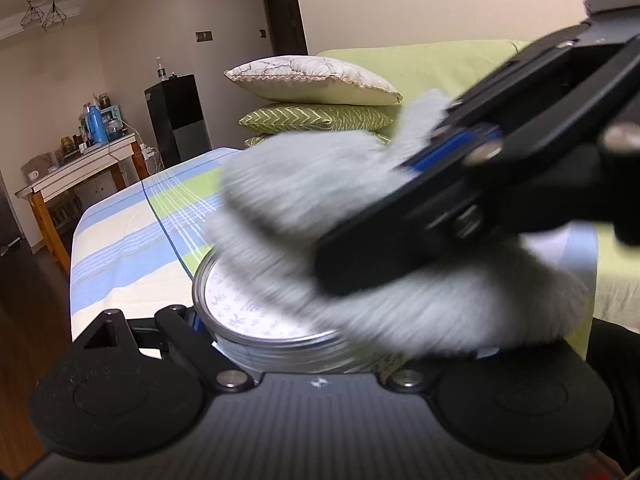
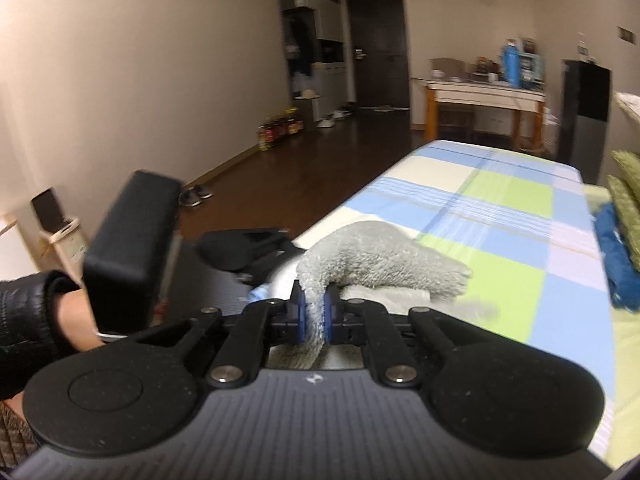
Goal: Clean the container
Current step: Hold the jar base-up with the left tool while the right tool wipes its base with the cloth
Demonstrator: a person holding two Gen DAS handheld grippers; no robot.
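A round clear container (image 1: pixel 240 320) with a printed white bottom sits on the checked tablecloth. My left gripper (image 1: pixel 304 344) is shut on the container, its fingers at the sides, largely hidden. My right gripper (image 2: pixel 314 316) is shut on a grey fluffy cloth (image 2: pixel 380 260). In the left wrist view the right gripper (image 1: pixel 448 152) comes in from the upper right and presses the cloth (image 1: pixel 320 208), blurred by motion, over the container's opening. Most of the container is hidden under the cloth.
The table (image 2: pixel 500 208) has a blue, green and white checked cloth. A green sofa with stacked pillows (image 1: pixel 316 96) stands behind it. A blue cloth (image 2: pixel 616 256) lies at the table's right edge. A wooden side table (image 1: pixel 76 168) stands far left.
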